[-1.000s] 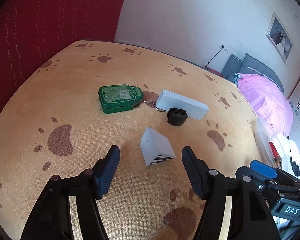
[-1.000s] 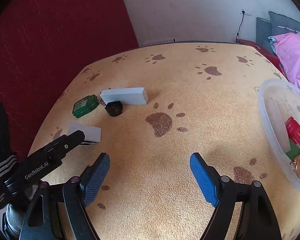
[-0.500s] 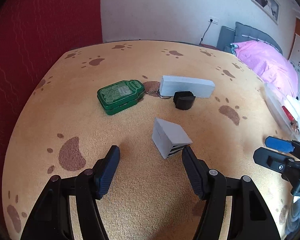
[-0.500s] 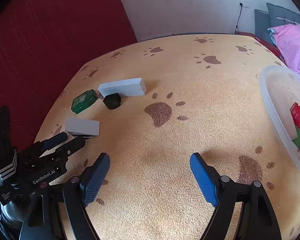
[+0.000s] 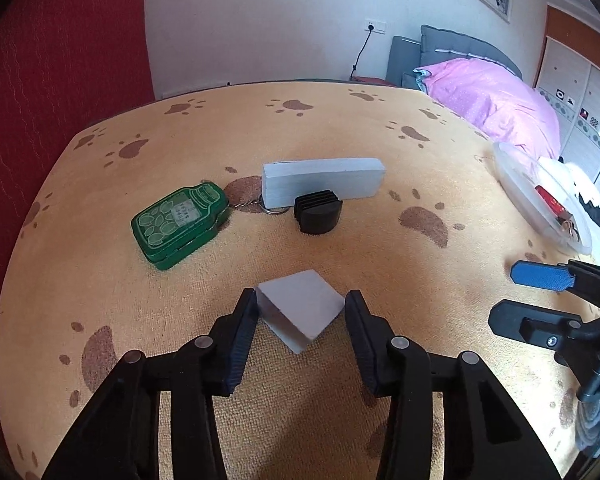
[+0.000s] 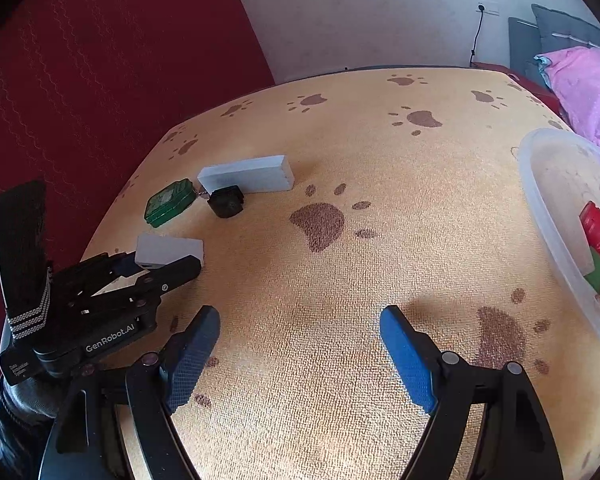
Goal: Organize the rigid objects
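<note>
Left gripper (image 5: 301, 312) closing its jaws around the small grey block (image 5: 301, 309), low in the centre of the left wrist view.

The matte, sharp-edged block is sitting corner-on between the ribbed black pads, which are meeting its side corners on the fuzzy paw-print cloth (image 5: 379, 264). Above it are lying a glossy green bottle-shaped tin (image 5: 178, 224), a ribbed black cap (image 5: 317, 214) and a long grey slab (image 5: 321, 182). At right the translucent plastic tub (image 6: 547, 216) is holding a red pack (image 6: 599, 228). Right gripper (image 6: 300, 344) is hovering, blue pads spread wide, gripping nothing.
</note>
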### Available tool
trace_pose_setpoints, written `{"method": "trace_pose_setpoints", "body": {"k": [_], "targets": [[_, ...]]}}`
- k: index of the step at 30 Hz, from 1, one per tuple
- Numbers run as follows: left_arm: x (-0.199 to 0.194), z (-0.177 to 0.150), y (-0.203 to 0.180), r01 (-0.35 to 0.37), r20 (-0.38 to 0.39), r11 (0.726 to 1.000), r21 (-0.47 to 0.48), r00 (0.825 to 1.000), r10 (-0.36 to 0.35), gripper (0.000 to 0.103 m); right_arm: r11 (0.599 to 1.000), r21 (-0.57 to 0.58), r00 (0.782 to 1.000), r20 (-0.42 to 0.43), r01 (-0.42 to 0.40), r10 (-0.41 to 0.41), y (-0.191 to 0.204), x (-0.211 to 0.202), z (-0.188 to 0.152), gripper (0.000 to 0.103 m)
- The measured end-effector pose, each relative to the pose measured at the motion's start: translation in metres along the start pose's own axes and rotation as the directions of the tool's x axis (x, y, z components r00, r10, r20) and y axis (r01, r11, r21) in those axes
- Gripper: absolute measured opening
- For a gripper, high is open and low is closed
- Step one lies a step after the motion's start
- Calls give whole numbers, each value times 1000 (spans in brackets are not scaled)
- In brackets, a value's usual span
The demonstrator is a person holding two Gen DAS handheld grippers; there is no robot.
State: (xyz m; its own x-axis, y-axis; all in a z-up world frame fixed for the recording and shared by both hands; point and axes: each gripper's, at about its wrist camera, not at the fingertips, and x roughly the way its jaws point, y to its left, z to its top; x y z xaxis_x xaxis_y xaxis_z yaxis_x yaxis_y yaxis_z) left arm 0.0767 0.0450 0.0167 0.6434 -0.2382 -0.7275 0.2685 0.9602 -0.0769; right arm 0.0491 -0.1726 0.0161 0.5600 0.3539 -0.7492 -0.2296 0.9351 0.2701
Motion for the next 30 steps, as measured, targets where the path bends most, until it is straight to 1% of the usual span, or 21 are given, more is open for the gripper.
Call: {"method": "trace_pose_setpoints", "body": {"k": [4,8,12,16,24,30], "targets": [[-10,-4,2,9,29,1000,-26,1000,-8,45,1000,-8,1000,-2,3,-3,3,1,1,85],[-17,-8,1,14,38,1000,-25,999,-13,45,1000,-15,1000,-2,7,-7,7,2,3,85],[-19,-12,1,22,26,999,-27,999,-21,45,1000,-18,1000,-6,10,-10,10,4,4,85],[-16,-17,3,11,-3,999,-40,1000,-11,45,1000,-23,1000,-8,12,-13,14,5,3,85],[-16,-19,6,19,1,999,-50,1000,-19,46,1000,-26,1000,-11,17,-17,19,7,3,85],[-14,-18,12,64,4,995,-81,998,-64,50,999,-39,1000,-14,14,-15,26,8,1,85]]}}
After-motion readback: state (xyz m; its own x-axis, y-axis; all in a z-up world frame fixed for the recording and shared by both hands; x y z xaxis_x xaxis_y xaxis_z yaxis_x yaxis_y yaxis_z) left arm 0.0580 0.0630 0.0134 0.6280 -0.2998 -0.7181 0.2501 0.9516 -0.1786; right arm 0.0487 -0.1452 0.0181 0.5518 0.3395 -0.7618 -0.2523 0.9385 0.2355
